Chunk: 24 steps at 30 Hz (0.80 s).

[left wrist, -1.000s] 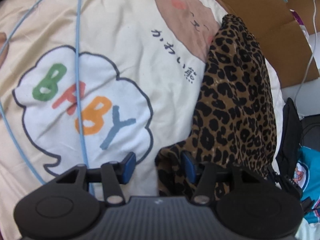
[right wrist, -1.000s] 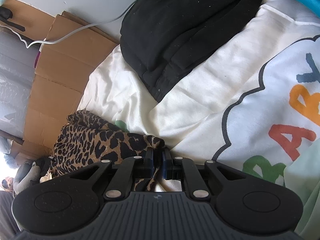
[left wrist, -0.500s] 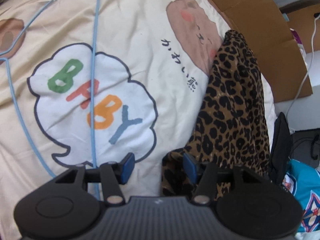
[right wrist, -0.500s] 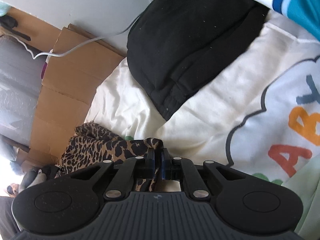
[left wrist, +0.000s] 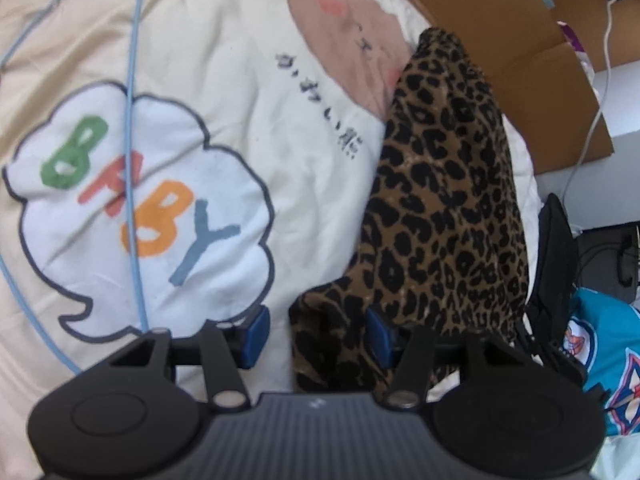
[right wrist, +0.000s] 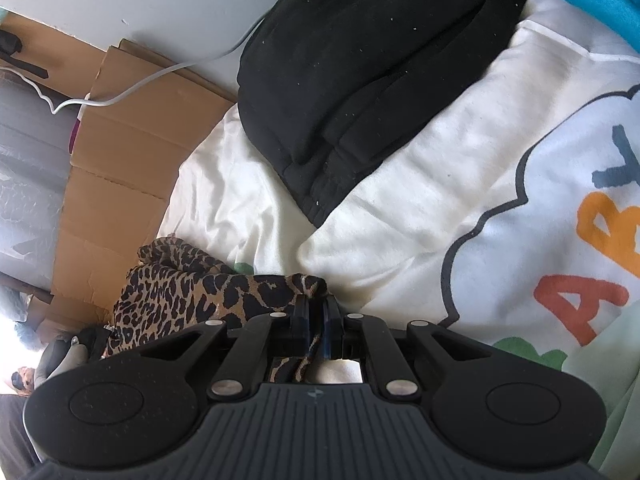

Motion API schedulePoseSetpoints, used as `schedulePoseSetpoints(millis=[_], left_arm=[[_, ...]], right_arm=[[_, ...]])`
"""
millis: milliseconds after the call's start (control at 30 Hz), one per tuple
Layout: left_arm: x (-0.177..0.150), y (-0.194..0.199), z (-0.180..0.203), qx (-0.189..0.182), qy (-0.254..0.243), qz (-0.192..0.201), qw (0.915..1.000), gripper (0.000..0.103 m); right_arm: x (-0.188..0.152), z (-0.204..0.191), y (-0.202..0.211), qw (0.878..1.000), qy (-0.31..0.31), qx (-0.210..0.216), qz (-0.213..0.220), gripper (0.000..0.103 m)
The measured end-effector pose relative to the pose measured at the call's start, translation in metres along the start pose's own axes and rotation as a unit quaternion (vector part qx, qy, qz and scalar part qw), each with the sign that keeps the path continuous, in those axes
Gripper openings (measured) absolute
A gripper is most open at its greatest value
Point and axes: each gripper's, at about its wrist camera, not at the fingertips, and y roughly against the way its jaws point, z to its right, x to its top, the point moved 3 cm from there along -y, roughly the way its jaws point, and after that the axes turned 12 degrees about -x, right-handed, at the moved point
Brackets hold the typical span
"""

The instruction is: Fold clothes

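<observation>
Shifted slightly rightward in frame: leopard-print garment (left wrist: pixel 448 208), long axis running lower centre to upper right. Left gripper (left wrist: pixel 316 334) open astride its near corner; right gripper (right wrist: pixel 316 316) clamped on its edge.

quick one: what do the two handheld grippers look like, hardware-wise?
Both look alike. The left gripper and right gripper each have a black ribbed body with a small pale mark at its centre, flanked by two round black housings with a raised disc. Black linkage arms with silver pivot pins carry the fingers, tipped with blue pads. No cables, hands or sleeves show.
</observation>
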Motion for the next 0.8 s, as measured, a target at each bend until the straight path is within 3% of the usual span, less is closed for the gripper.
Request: schedulePoseSetpoints(millis=[200,267,333,500,567,600,700,800], left_arm=[[0.003,-0.011,-0.001,-0.019,-0.04,0.011,0.999,0.056],[0.001,-0.015,0.0,-0.025,-0.067,0.008,0.9974,0.059],[-0.001,-0.014,-0.001,-0.033,-0.074,0.007,0.9967,0.059],[0.0,-0.009,-0.013,-0.047,-0.036,0.015,0.9981,0.044],[0.002,-0.009,-0.013,-0.032,-0.043,0.009,0.9985,0.022],[0.002,-0.008,-0.014,-0.029,-0.043,0.007,0.9986,0.017],[0.003,-0.002,-0.011,-0.024,-0.05,0.005,0.9985,0.01],[0.001,0.009,-0.006,0.001,-0.063,0.004,0.998,0.007]], right_arm=[[0.001,0.006,-0.005,1.0,-0.014,0.002,-0.025,0.007],[0.001,0.006,-0.006,0.999,-0.016,-0.004,-0.036,0.015],[0.003,0.003,-0.009,0.999,-0.018,-0.016,-0.045,0.015],[0.008,-0.014,-0.01,0.996,-0.003,-0.065,-0.064,0.017],[0.01,-0.02,-0.009,0.994,0.001,-0.086,-0.072,0.018],[0.01,-0.023,-0.008,0.993,0.006,-0.094,-0.075,0.019],[0.008,-0.028,-0.001,0.988,0.014,-0.127,-0.084,0.021],[0.008,-0.029,0.015,0.973,0.0,-0.2,-0.114,0.023]])
